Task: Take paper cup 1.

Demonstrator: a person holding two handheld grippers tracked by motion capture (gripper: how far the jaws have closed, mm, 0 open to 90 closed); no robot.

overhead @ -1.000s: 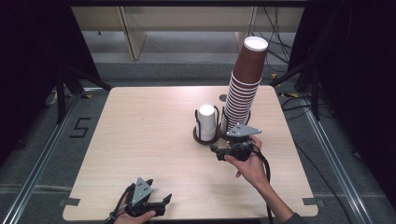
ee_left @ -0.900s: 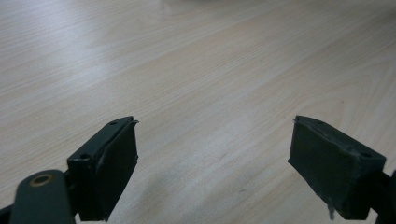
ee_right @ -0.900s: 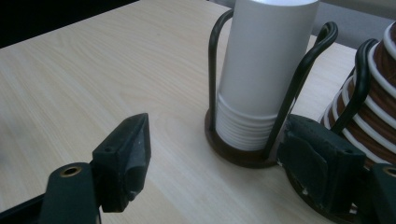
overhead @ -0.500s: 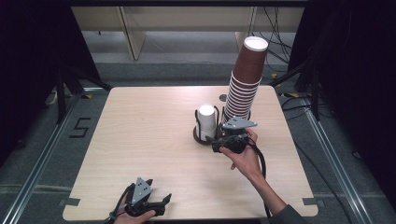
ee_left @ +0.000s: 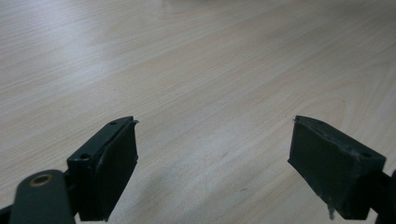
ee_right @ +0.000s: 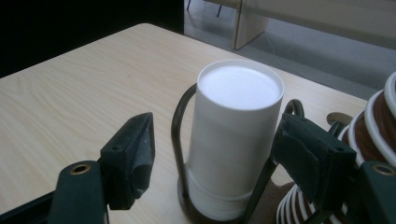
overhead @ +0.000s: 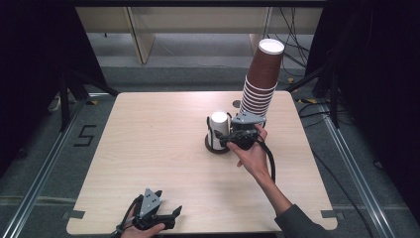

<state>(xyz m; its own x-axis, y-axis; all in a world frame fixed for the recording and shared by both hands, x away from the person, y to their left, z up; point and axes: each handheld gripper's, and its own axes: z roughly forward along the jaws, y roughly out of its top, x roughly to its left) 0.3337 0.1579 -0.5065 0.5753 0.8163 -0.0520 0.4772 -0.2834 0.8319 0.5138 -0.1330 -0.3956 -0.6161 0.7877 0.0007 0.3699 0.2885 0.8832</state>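
Right tongs (overhead: 224,140) gaping around an upside-down white paper cup (overhead: 219,130)

Light wooden surface (overhead: 148,129) carries a tall brown paper cup stack (overhead: 261,82) near its far right corner; cup sits in a dark wire holder (ee_right: 182,121) beside it; left tongs (overhead: 174,215) open at near edge.

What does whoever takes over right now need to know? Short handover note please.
Right claw: open, jaws on either side of the upside-down white paper cup, not yet closed on it.
Left claw: open, holding nothing, low over the near edge of the light wooden table.
White cup sits in a dark wire holder on a round base, mid-table. Tall stack of brown paper cups stands just right of it.
Done: right claw lined up on the white cup.
Left: probably close on it and lift it out; watch the brown stack beside the right jaw.
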